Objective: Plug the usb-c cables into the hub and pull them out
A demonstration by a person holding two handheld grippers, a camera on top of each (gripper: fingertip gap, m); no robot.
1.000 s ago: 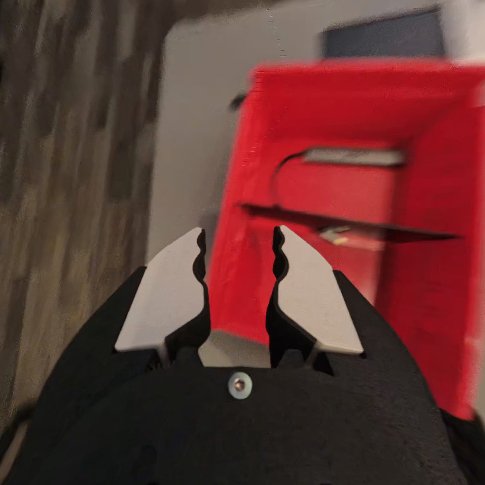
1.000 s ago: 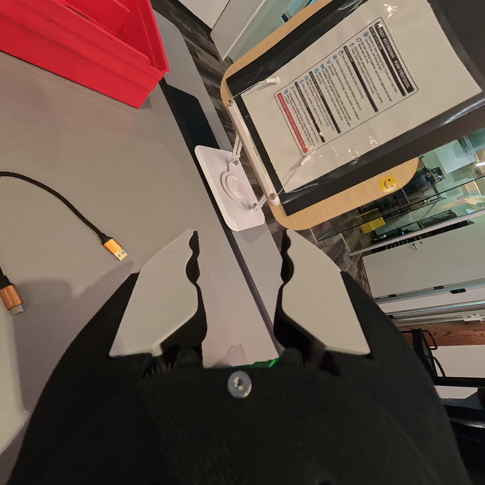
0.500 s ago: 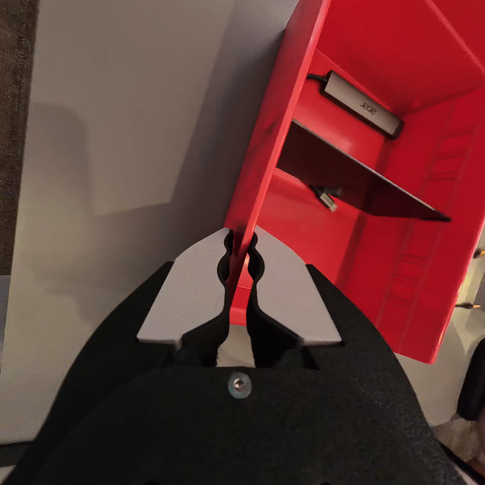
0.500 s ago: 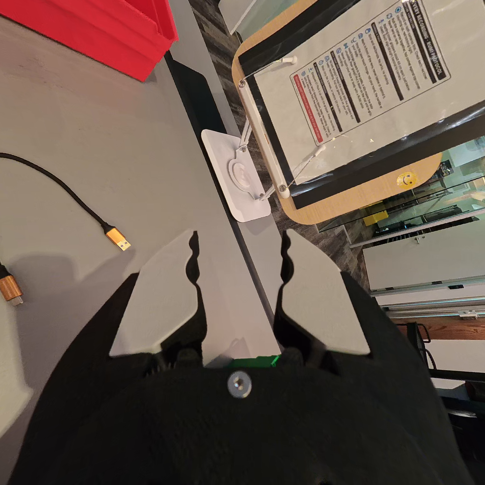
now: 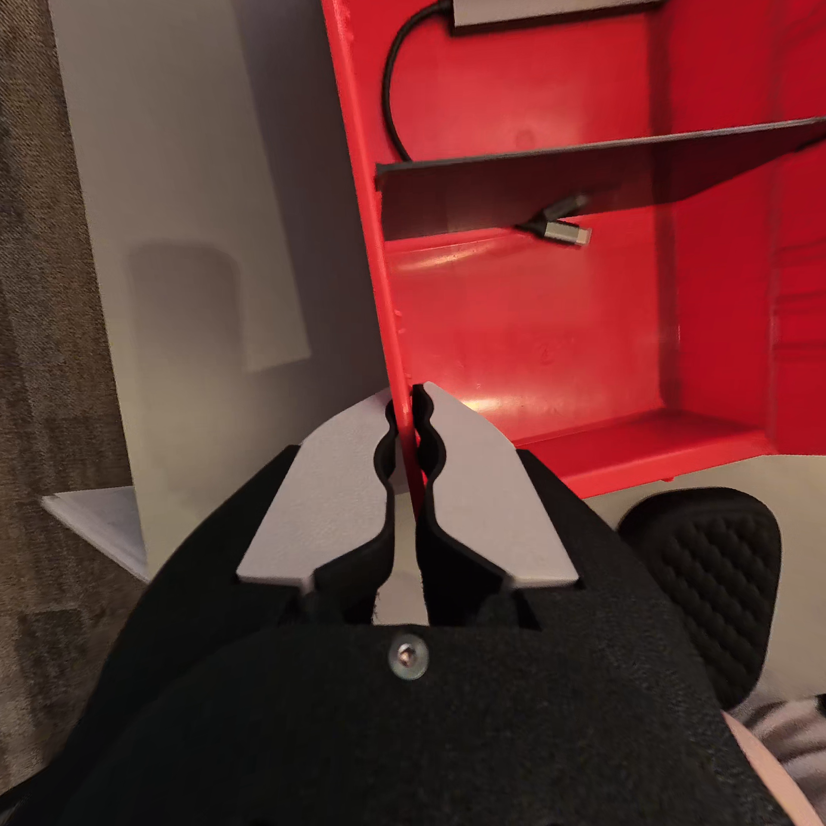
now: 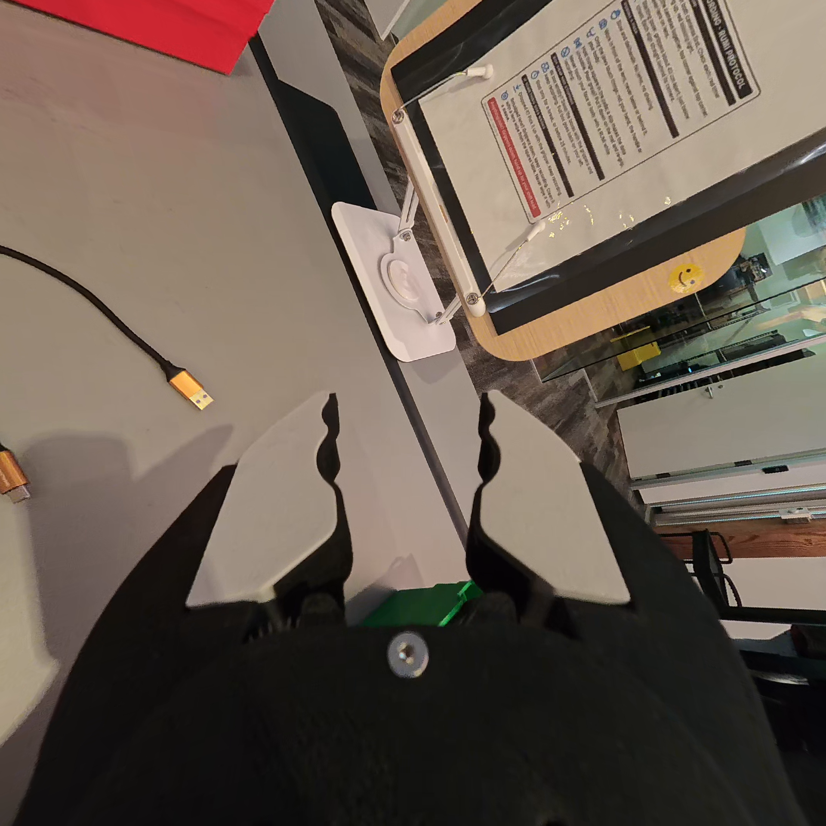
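My left gripper (image 5: pixel 407 395) is shut on the side wall of a red bin (image 5: pixel 357 179). A grey hub (image 5: pixel 549 9) lies in the bin's far compartment, cut off by the top edge. Its black lead (image 5: pixel 389 89) curves under a black divider (image 5: pixel 581 179). A grey plug (image 5: pixel 565 232) rests in the near compartment. My right gripper (image 6: pixel 407 404) is open and empty above the grey table (image 6: pixel 134 201). A black cable with a gold plug (image 6: pixel 190 389) lies to its left. A second gold plug (image 6: pixel 11 476) shows at the left edge.
The red bin's corner (image 6: pixel 179 31) shows at the top of the right wrist view. A white stand base (image 6: pixel 398 286) holds a board with a printed sheet (image 6: pixel 603 111) at the table's edge. A black quilted object (image 5: pixel 715 581) lies beside the bin. A green item (image 6: pixel 415 605) sits below my right gripper. About 60 centimetres separates my left fingertips from my right. The black quilted object (image 5: pixel 715 581) is about 25 centimetres from my left fingertips and 40 centimetres from my right.
My left gripper has closed on the red bin's wall and the bin has swung in view. My right gripper has stayed open and drifted slightly over the table.
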